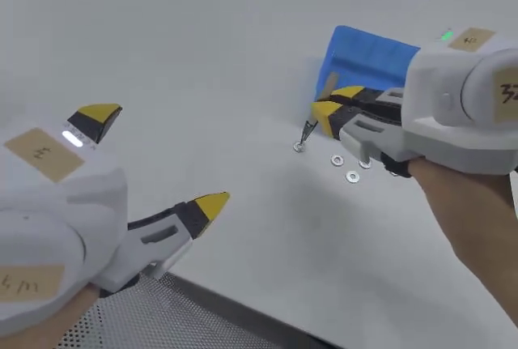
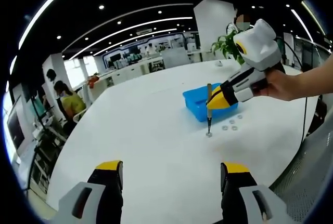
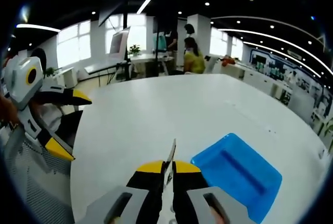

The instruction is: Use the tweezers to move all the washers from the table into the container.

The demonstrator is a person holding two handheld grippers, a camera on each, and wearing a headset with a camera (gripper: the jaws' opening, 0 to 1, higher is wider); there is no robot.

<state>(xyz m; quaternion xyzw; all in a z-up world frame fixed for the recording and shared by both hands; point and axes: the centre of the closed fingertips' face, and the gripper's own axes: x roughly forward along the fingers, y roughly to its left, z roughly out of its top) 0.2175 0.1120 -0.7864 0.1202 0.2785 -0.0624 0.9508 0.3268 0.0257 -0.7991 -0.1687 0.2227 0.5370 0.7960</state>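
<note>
At 3 o'clock, right gripper [image 1: 328, 108]: fingers clamped on tweezers [image 1: 307, 132], tips down at one washer [image 1: 299, 147] on the table [image 1: 202, 57] | other washers [image 1: 352, 176] at 4 o'clock of it | blue container [image 1: 364, 57] at its 1 o'clock | left gripper [image 1: 158, 159] at 8 o'clock: fingers apart

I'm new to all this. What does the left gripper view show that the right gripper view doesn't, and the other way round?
Left gripper view: the washers lying on the table, the tweezers pointing tip-down at one of them, and a hand holding the right gripper. Right gripper view: the left gripper with its jaws wide apart, and the hollow inside of the blue container. Both: the blue container, the white table, and the tweezers clamped in the right gripper.
</note>
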